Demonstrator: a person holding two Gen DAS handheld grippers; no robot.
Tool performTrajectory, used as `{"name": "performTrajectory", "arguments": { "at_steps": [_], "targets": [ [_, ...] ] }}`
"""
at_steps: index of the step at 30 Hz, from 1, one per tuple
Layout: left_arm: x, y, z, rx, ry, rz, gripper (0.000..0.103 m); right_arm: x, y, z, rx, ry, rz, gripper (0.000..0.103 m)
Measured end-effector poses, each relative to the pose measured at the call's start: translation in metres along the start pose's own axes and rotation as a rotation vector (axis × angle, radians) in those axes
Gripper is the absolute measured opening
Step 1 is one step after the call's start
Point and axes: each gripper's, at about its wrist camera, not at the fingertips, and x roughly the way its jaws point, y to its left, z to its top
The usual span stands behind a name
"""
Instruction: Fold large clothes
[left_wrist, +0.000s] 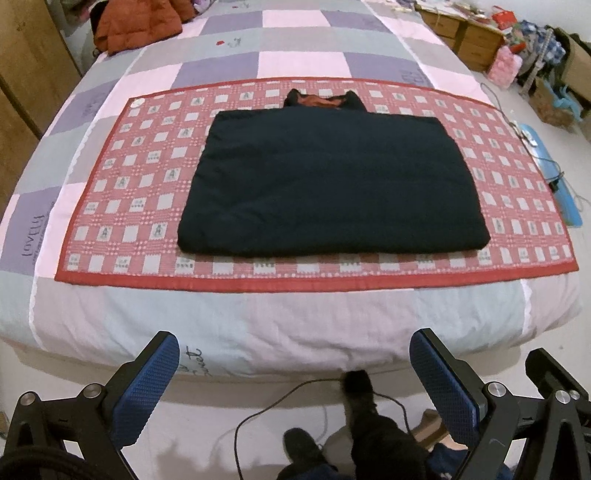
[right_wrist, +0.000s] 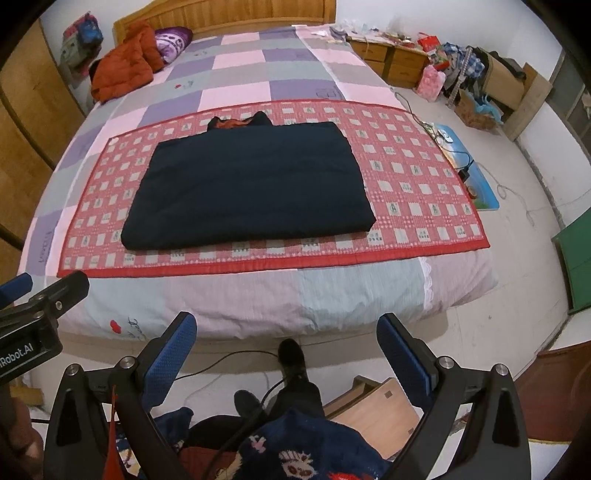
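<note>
Dark navy jacket (left_wrist: 332, 184) folded into flat rectangle, orange-lined collar showing

Matt, padded dark cloth jacket (left_wrist: 332, 181) lies on a woven checked mat (left_wrist: 147, 155); the fingers (left_wrist: 147, 391) wear blue, knurled rubbery pads.

Navy garment (left_wrist: 332, 184) on red-checked mat (left_wrist: 122, 206).
</note>
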Motion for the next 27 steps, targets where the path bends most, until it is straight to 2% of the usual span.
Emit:
{"name": "performTrajectory", "arguments": {
  "at_steps": [27],
  "targets": [
    [0.001, -0.001, -0.002, 0.016, 0.011, -0.008, 0.103, -0.004, -0.009, -0.001, -0.002, 0.001, -0.002, 0.100]
  ]
}}
